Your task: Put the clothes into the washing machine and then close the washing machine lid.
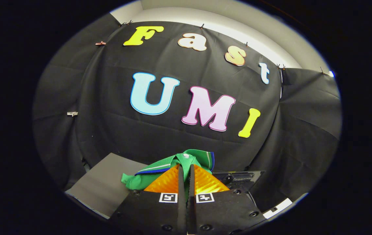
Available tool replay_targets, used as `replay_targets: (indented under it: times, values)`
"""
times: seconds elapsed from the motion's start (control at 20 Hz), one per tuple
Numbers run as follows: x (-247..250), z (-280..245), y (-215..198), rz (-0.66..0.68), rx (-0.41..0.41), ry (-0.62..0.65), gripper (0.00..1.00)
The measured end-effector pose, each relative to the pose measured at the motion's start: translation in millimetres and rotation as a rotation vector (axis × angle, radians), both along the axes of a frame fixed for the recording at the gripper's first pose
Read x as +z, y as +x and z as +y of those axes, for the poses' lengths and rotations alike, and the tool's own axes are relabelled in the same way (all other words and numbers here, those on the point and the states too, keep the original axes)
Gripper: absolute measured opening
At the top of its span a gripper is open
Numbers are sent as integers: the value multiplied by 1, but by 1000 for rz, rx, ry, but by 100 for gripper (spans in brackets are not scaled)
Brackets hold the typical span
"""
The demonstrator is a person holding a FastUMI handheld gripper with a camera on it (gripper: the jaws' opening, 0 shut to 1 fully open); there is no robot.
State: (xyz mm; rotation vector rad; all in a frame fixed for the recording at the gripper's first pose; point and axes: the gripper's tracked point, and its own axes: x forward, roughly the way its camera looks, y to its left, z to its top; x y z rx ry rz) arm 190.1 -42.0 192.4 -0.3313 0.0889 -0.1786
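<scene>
Gripper [186, 169] jaws nearly closed, pinching the green shirt [159, 171], which bunches from 10 to 12 o'clock of the tips, lifted above the grey surface [104, 189]. Judged step: carrying. Next: locate the washer opening, lower, release.

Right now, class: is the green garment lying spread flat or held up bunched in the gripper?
Held up bunched. The gripper is shut on the green garment, whose folds hang crumpled around the fingers, lifted before the booth wall.

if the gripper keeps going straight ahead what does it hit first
The gripper, shut on the green shirt, points at the black cloth wall; likely that comes first, though depth is unclear.
</scene>
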Motion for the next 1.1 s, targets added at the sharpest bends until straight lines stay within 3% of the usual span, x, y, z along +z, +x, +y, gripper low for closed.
replay_targets:
  times: [0.3, 0.7, 1.1]
  values:
    - [9, -68, 2, 5, 7, 33, 6]
    - [3, -202, 3, -10, 7, 60, 6]
    - [-31, -305, 10, 31, -31, 80, 6]
